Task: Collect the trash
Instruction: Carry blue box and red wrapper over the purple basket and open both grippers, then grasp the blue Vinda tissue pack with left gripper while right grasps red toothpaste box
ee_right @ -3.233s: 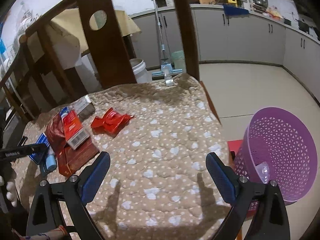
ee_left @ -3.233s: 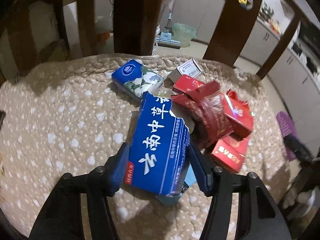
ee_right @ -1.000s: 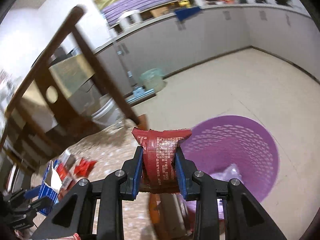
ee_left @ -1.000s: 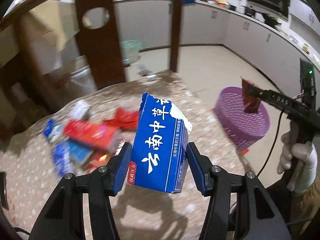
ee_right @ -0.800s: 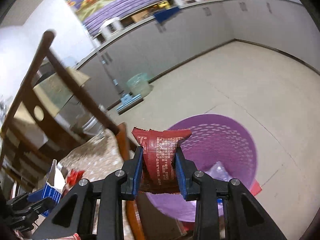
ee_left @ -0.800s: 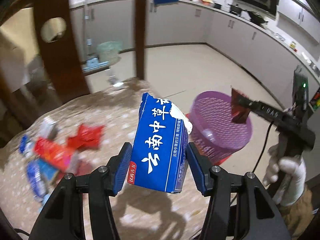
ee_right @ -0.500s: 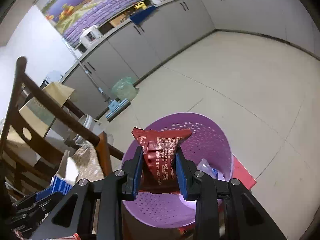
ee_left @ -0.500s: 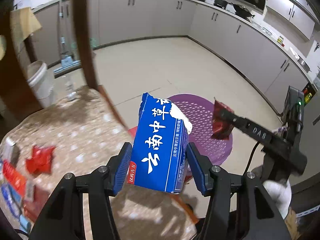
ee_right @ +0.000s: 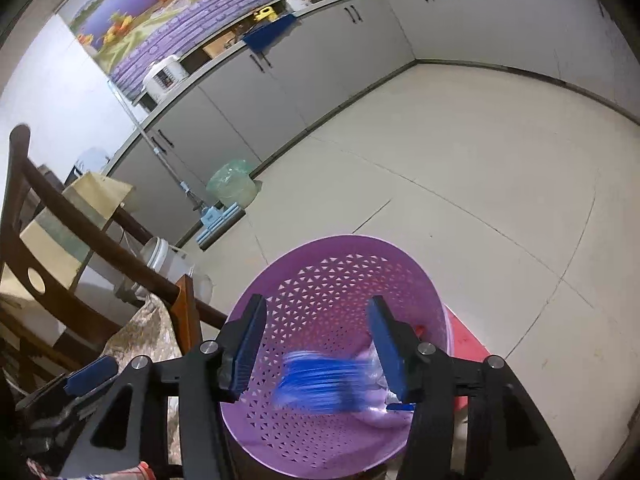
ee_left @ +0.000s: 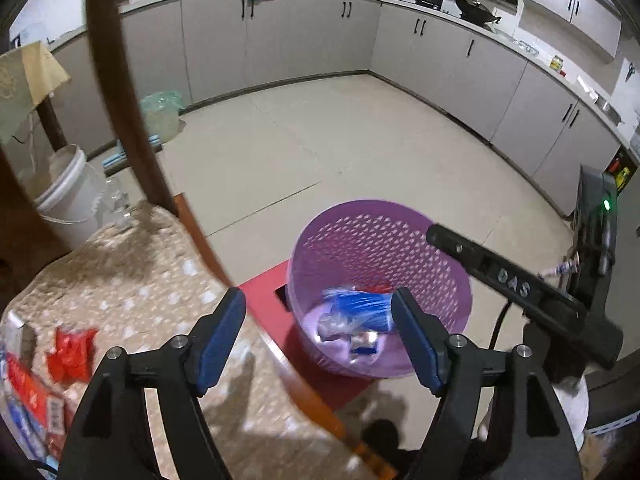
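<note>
A purple perforated basket stands on the floor beside the chair and also shows in the right wrist view. A blue carton lies blurred inside it, seen too in the right wrist view, with a bit of red wrapper and clear plastic beside it. My left gripper is open and empty above the basket's near rim. My right gripper is open and empty right over the basket. Red wrappers lie on the quilted chair cushion.
A dark wooden chair back rises at the left. A white bucket and a green bin stand on the tiled floor. Grey kitchen cabinets line the walls. A red mat lies under the basket.
Both grippers opened. The blue carton left my left gripper and the red wrapper left my right gripper; both are now in the basket. Both grippers had swung from the cushion to the basket.
</note>
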